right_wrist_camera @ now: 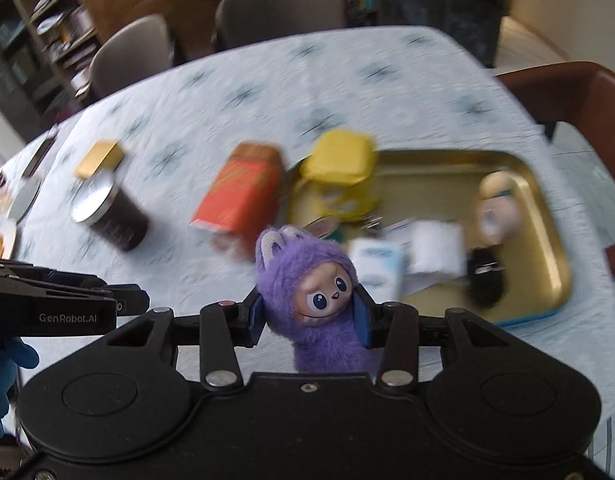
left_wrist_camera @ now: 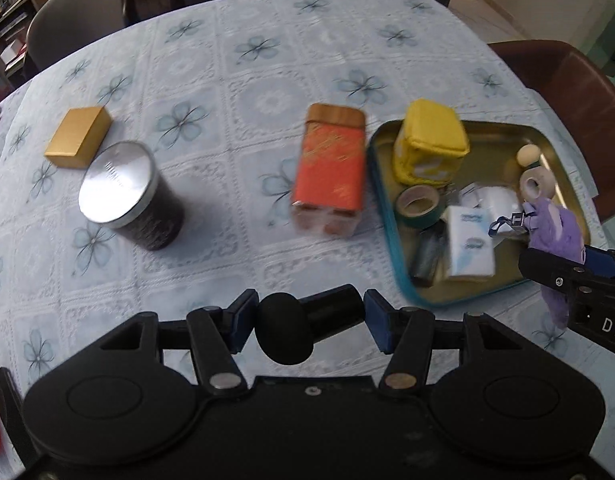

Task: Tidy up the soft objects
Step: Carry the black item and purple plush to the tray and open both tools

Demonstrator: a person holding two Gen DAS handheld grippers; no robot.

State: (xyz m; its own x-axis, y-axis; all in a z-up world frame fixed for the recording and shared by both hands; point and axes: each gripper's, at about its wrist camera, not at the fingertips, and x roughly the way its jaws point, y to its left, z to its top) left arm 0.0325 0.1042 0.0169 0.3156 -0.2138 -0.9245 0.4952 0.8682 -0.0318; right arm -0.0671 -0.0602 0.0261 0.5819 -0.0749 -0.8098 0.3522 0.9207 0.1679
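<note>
Two grippers are working above a table spread with a pale blue flowered cloth (left_wrist_camera: 235,80). Nearest the lens in the left wrist view, the left gripper (left_wrist_camera: 307,320) is pinching a black microphone (left_wrist_camera: 303,320), its round foam head sitting between the blue pads and its handle reaching toward the right finger. In the right wrist view, the right gripper (right_wrist_camera: 311,316) is clamping a purple plush toy (right_wrist_camera: 307,280) by its sides, the toy standing upright with its face toward the camera and its ears up. A blue-gloved hand (right_wrist_camera: 3,380) is showing at that view's left edge.

Just beyond the grippers, a gold tray (left_wrist_camera: 499,140) with a teal rim is lying on the cloth at the right, holding a tissue packet (left_wrist_camera: 469,240), a roll of green tape (left_wrist_camera: 417,206), a dark object too blurred to identify, some white papers and a small pale figure near the far side. A yellow plush cube (left_wrist_camera: 429,144) is sitting in the tray's far left corner. Left of the tray, touching or nearly so, an orange tin (left_wrist_camera: 331,164) is standing upright. Further left, a dark canister (left_wrist_camera: 131,196) with a silver lid is standing, with a gold box (left_wrist_camera: 77,136) just behind it. Chairs (left_wrist_camera: 75,16) are ringing the far edge of the table.
</note>
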